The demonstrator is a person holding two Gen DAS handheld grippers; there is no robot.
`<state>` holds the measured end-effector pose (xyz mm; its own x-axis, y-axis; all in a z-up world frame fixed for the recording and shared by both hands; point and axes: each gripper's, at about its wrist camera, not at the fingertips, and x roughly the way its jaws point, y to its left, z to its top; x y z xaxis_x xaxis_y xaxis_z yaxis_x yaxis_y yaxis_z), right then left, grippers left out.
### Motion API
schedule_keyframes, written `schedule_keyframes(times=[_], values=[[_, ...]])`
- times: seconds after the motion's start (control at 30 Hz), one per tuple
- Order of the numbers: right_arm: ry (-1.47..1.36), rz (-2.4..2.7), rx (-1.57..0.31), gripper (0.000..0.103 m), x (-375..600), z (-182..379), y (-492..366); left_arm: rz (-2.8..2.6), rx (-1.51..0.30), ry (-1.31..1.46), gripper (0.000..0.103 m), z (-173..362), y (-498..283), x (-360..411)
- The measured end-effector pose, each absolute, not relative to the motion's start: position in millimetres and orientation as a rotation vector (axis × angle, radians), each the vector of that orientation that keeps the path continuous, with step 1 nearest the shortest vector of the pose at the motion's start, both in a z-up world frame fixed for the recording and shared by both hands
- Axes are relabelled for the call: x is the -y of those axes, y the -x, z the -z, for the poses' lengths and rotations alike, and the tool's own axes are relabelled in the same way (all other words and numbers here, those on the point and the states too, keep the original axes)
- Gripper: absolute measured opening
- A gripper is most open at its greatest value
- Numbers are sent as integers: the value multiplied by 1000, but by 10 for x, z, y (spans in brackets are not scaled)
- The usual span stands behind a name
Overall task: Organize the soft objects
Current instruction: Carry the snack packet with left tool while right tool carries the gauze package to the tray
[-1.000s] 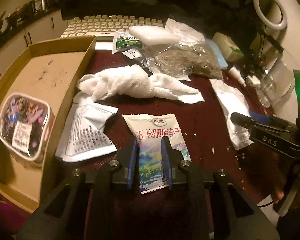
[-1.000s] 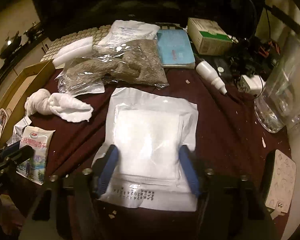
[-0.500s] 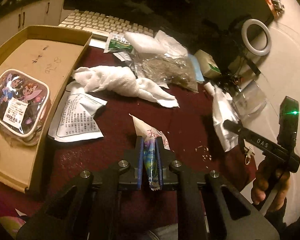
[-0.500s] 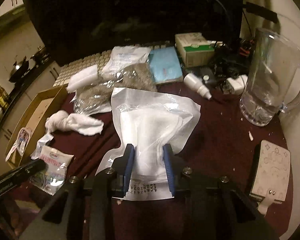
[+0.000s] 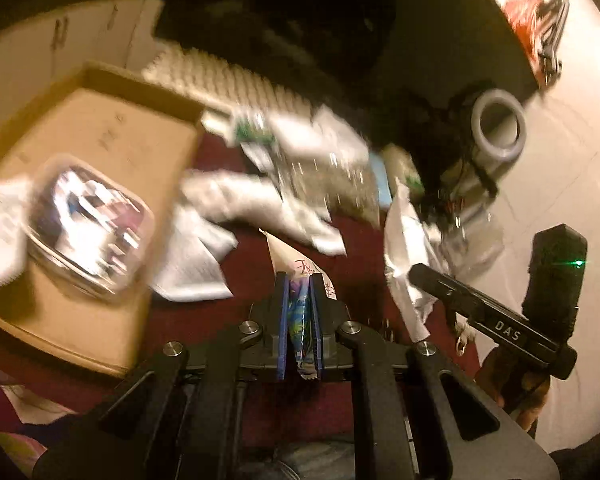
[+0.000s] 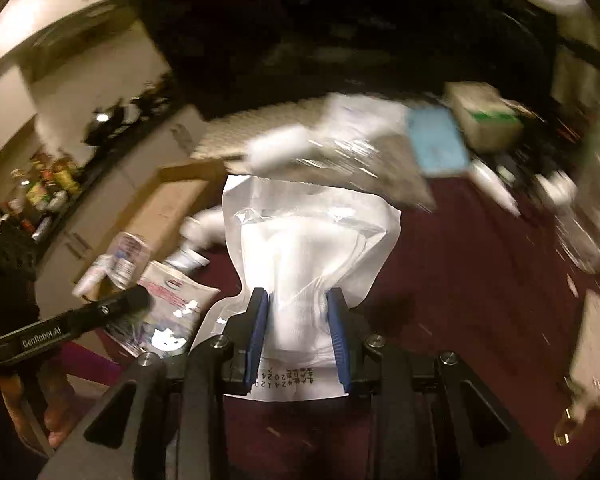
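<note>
Mid-carry, both loads look lifted off the bench (image 6: 480, 280). Left gripper (image 5: 300, 312) clamped on snack pouch (image 5: 300, 320), squeezed thin and crumpled between the jaws. Right gripper (image 6: 298, 332) clamped on gauze pack (image 6: 312, 248), pinched to a waist, top fanning out. Likely next: swing both over the box (image 5: 112, 152) and release inside, beside the pouch already there. Frames blurred.

"DAS" is printed on the right gripper (image 5: 416, 276)'s black finger; "GenRobot.AI" stands on the left gripper (image 6: 140, 300)'s. The white pouch (image 6: 312, 248) bears upside-down digits, apparently "2024120"; the snack packet (image 5: 300, 308)'s red characters are unreadable.
</note>
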<state>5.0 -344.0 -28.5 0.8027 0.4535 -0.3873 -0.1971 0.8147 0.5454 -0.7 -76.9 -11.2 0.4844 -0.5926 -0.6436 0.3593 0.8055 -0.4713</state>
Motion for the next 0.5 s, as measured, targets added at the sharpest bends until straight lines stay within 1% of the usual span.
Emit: schedule_keyframes(times=[0.17, 0.27, 0.4, 0.5], values=[[-430, -503, -474, 30, 2964, -190, -379, 464, -786, 323, 9, -286, -184, 241], [-407, -591, -481, 30, 2573, -395, -689, 381, -741, 356, 9, -396, -405, -82], [-393, -681, -530, 30, 2028, -557, -1116, 289, -742, 372, 9, -342, -842, -405], [-374, -694, -584, 30, 1701, -532, -1394, 224, -796, 338, 9, -136, -1156, -532]])
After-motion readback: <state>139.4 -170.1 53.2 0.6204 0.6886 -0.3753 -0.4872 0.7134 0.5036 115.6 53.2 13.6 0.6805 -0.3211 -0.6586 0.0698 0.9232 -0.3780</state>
